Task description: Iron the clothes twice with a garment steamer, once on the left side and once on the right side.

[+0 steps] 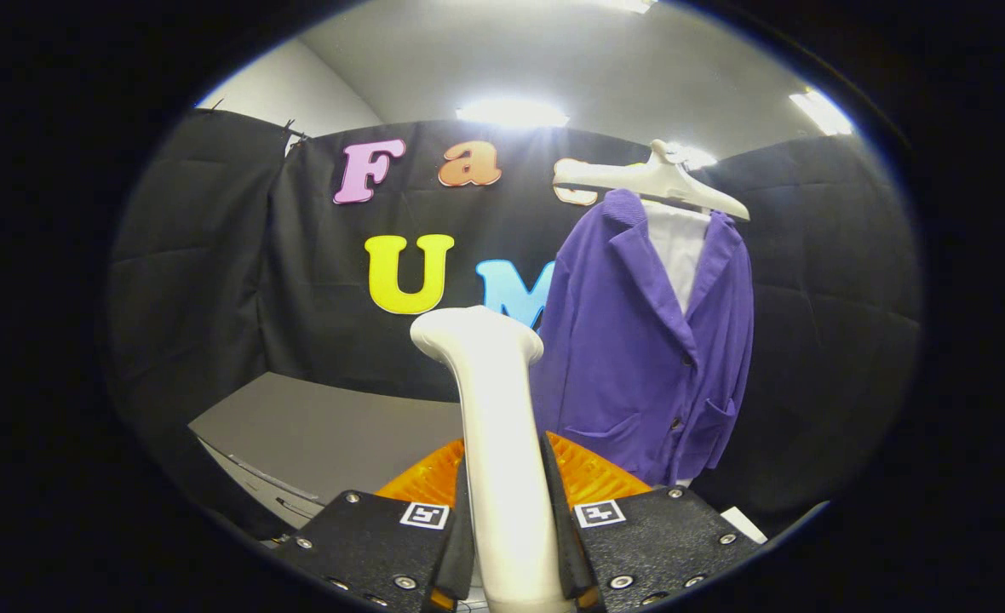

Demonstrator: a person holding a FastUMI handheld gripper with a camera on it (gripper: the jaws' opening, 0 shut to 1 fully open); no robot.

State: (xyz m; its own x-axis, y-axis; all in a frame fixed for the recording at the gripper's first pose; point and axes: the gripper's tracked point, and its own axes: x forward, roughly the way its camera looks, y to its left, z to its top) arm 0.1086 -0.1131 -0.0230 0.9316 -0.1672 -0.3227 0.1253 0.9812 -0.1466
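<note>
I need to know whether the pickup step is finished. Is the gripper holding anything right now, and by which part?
Yes: the gripper is shut on the garment steamer, both fingers pressing its white handle, head upright beyond them.

This is looking like a staged recording booth rather than a home: black quilted cloth point(204, 281) is hanging as the walls, with a plain grey ceiling and strip lights point(511, 111) glowing above at twelve o'clock. A purple jacket point(639, 358) is hanging on a white hanger point(651, 180) against the cloth at two o'clock, and a bare grey table point(324, 434) is sitting at eight o'clock, showing a set-up made for demonstrations.
</note>
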